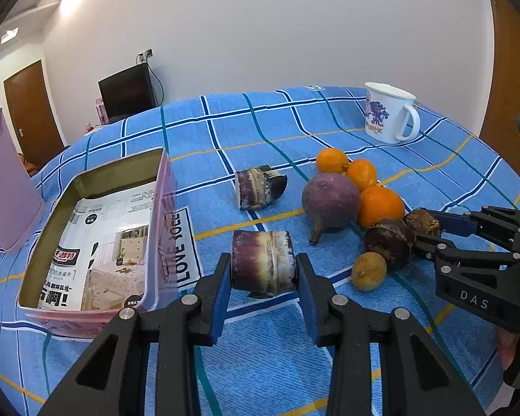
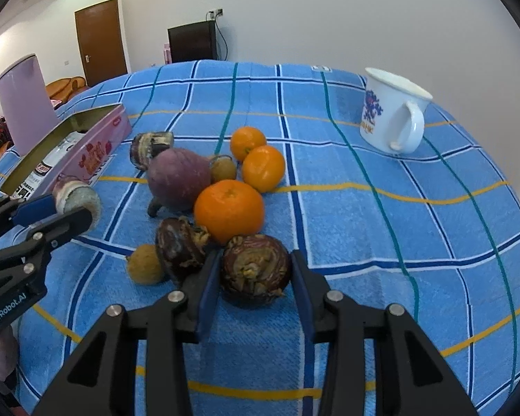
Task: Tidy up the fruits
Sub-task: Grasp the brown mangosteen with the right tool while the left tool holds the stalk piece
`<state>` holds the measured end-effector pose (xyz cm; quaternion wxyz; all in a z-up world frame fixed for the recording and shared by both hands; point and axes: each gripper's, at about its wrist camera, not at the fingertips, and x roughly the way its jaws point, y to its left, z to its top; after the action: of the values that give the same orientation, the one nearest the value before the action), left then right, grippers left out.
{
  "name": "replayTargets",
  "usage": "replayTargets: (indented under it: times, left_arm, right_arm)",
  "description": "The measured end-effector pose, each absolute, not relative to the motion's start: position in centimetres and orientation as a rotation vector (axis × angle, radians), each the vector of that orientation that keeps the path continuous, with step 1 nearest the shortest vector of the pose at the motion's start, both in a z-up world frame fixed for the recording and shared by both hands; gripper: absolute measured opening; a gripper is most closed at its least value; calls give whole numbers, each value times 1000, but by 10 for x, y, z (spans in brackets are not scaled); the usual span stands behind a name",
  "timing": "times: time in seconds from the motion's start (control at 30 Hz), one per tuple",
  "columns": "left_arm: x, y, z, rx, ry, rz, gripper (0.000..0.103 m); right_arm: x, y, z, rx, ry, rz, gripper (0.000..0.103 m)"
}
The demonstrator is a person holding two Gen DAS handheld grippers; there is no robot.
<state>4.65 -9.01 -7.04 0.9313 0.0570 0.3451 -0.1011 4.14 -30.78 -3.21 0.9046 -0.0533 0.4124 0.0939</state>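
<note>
Both grippers tilt down toward the blue checked tabletop. The left gripper has its jaws clamped on the flat ends of a short purple cane piece, whose long axis lies left to right, just right of the pink tin. The right gripper has its jaws pressed on a dark round fruit at the near edge of the fruit pile, beside an orange.

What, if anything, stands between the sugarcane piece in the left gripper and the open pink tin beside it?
Nothing visible does. The left gripper is shut on the sugarcane piece, and the pink tin lies open just to its left, with only bare tablecloth between them. The other fruits lie on the opposite side.
</note>
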Motion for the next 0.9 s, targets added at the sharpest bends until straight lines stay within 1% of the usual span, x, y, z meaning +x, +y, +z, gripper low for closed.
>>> replayTargets:
  times: [0.9]
  left_arm:
    - [30,-81,-57,93,616,-190,38]
  right_arm:
    - [17,-306,-11,-135,680,168,42]
